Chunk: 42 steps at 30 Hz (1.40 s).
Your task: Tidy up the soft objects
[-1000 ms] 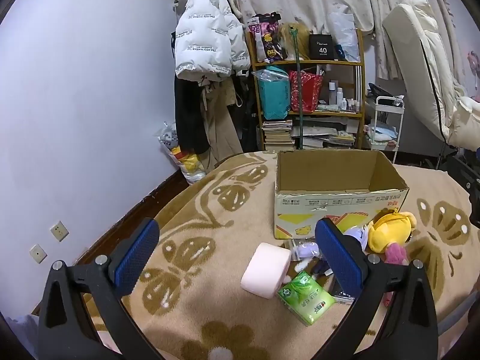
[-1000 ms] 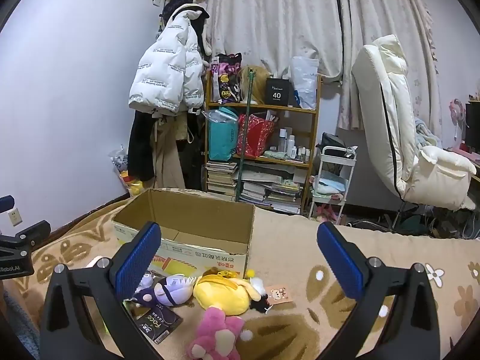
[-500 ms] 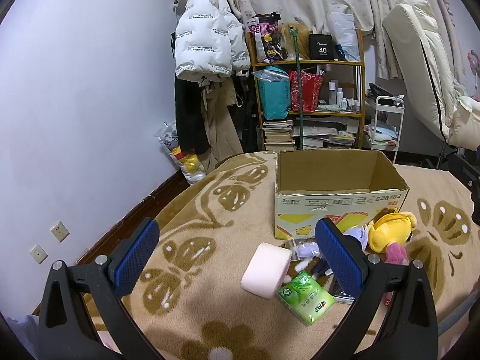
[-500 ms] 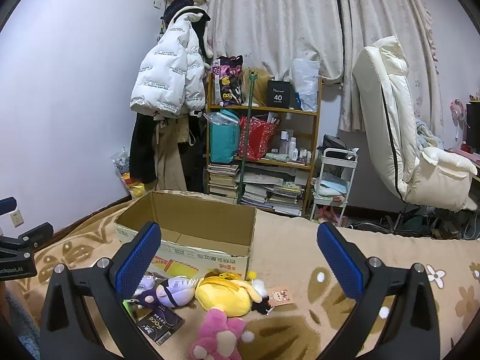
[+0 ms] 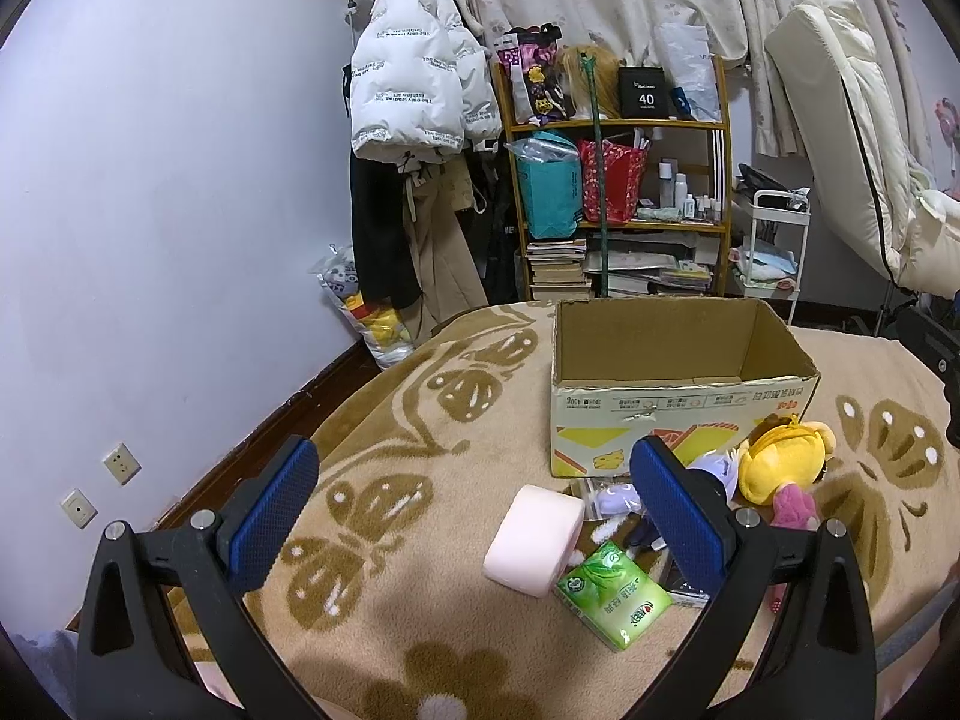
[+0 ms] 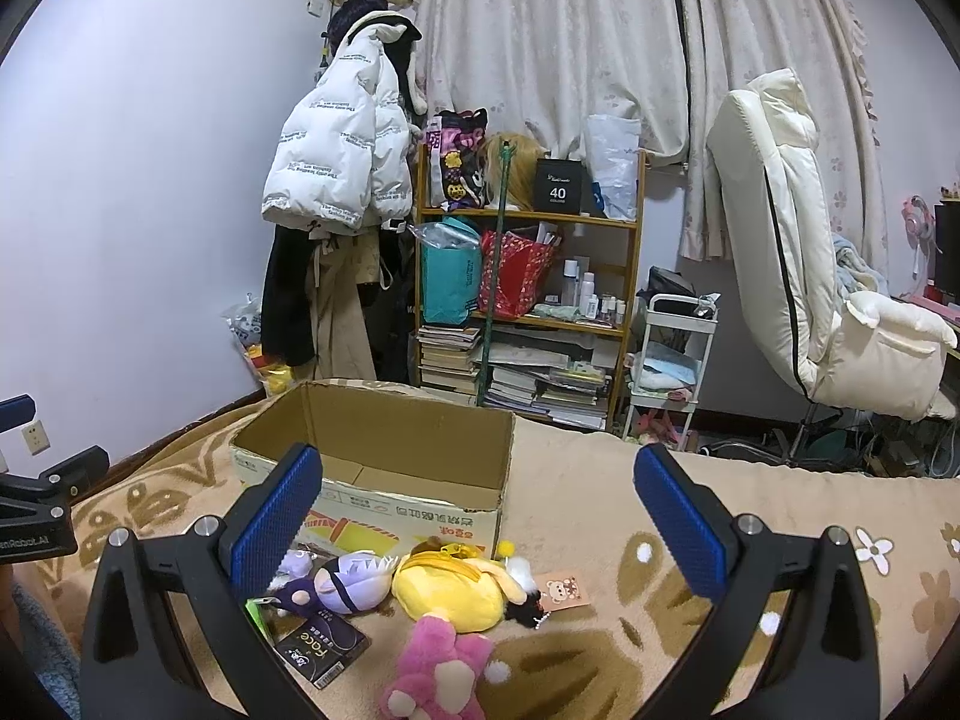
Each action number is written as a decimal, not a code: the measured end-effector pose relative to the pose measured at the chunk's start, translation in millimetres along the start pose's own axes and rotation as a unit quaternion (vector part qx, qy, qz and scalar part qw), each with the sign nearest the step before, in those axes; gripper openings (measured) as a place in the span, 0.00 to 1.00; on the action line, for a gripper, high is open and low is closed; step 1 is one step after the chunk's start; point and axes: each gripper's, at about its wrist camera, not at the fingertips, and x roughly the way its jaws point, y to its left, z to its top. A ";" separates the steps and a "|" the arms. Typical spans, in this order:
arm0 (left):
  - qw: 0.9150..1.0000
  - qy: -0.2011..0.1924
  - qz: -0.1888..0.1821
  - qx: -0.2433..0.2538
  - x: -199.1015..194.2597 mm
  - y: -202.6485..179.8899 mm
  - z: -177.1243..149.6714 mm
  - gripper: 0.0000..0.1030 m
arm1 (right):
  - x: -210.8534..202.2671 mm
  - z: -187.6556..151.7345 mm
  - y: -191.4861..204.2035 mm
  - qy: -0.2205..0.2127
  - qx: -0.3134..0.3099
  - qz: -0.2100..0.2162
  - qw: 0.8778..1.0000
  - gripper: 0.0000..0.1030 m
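Hovering level above the blanket [image 5: 420,480], each hand-held gripper, left [image 5: 474,504] and right [image 6: 477,516], gapes wide, empty, facing the cardboard box [image 5: 678,414].

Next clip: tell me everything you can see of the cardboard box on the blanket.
The open brown corrugated cardboard box sits upright on the tan patterned blanket, top open, no flaps showing. What shows of its inside looks empty; only part of the floor is visible. Its pale front face carries yellow and red graphics and upside-down print, with a small tear near the top edge. The yellow plush toy and the purple-haired plush doll lie close against its front; contact cannot be confirmed. Neither hand-held gripper touches it.
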 end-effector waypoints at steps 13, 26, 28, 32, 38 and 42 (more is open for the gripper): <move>1.000 0.000 0.000 0.000 0.1 -0.6 -0.2 1.00 | 2.8 -4.5 1.3 0.003 0.003 0.003 1.000 1.00; 1.000 0.001 0.001 0.001 1.1 -0.7 -0.6 1.00 | 4.4 -7.5 -0.4 0.004 0.003 0.000 1.000 1.00; 1.000 0.001 0.001 0.001 1.0 -0.2 -0.6 1.00 | 4.3 -6.2 -0.4 0.003 0.003 0.000 1.000 1.00; 1.000 0.001 0.001 0.001 1.1 -0.8 -0.5 1.00 | 5.6 -10.6 -3.6 0.005 0.005 -0.002 1.000 1.00; 1.000 0.001 0.001 0.001 1.1 -0.7 -0.4 1.00 | 5.8 -10.1 -3.4 0.006 0.005 -0.002 1.000 1.00; 1.000 0.000 0.002 0.000 2.0 0.3 -2.3 1.00 | 6.1 -9.9 -3.2 0.006 0.004 -0.002 1.000 1.00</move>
